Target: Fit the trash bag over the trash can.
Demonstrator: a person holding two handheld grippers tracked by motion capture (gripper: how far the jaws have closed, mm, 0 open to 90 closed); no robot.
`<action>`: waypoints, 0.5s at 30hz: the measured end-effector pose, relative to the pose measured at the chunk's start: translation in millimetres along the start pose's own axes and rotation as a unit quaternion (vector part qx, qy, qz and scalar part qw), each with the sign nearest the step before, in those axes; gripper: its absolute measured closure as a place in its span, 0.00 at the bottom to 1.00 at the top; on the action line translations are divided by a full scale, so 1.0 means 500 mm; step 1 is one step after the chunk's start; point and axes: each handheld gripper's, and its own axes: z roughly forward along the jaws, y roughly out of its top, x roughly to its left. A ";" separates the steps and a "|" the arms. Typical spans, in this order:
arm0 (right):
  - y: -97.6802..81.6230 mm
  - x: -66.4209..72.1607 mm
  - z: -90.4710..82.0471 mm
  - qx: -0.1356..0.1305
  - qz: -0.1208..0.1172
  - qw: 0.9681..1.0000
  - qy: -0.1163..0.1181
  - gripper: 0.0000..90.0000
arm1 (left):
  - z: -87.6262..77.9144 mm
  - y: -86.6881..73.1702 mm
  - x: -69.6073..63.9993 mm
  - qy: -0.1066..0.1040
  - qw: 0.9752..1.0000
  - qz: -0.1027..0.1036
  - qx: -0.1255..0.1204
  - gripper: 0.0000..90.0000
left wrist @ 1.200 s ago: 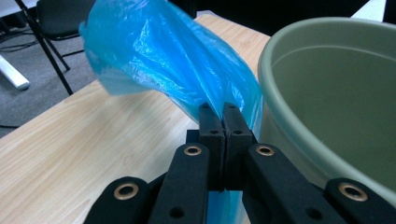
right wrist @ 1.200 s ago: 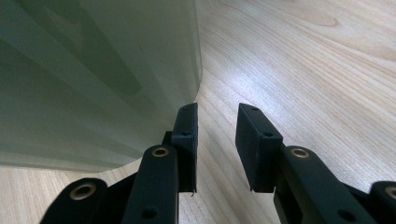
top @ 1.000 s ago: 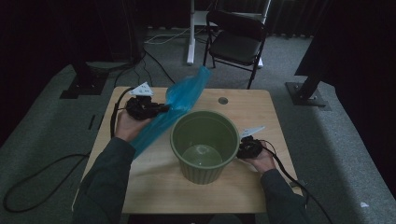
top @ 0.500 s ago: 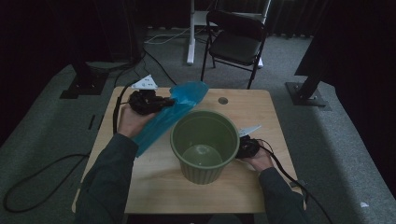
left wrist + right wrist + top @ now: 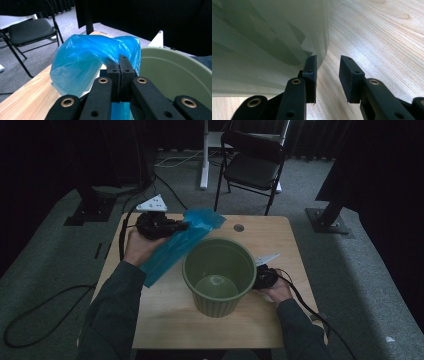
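A green ribbed bucket stands upright in the middle of the wooden table. My left gripper is shut on a blue plastic bag just left of the bucket's rim. In the left gripper view the bag bulges past the closed jaws of that gripper, with the bucket to the right. My right gripper rests low on the table at the bucket's right side. In the right gripper view it stands open, its left fingertip close against the bucket wall.
A black folding chair stands on the grey floor behind the table. A small round hole sits near the table's far edge. Black cables trail off the table's left and right sides.
My left gripper has lowered the blue bag from a raised slant so it now droops beside the bucket. The right gripper has stayed put.
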 end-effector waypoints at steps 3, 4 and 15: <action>0.000 0.000 0.001 -0.001 0.000 1.000 0.002 0.75 | -0.002 0.015 -0.007 -0.006 1.000 0.004 -0.007 0.99; 0.001 0.001 0.001 0.000 -0.001 1.000 0.001 0.75 | -0.002 0.015 -0.007 -0.006 1.000 0.004 -0.007 0.99; 0.003 0.002 0.004 0.000 -0.004 1.000 0.003 0.75 | 0.012 0.049 -0.028 -0.020 1.000 0.016 -0.011 0.99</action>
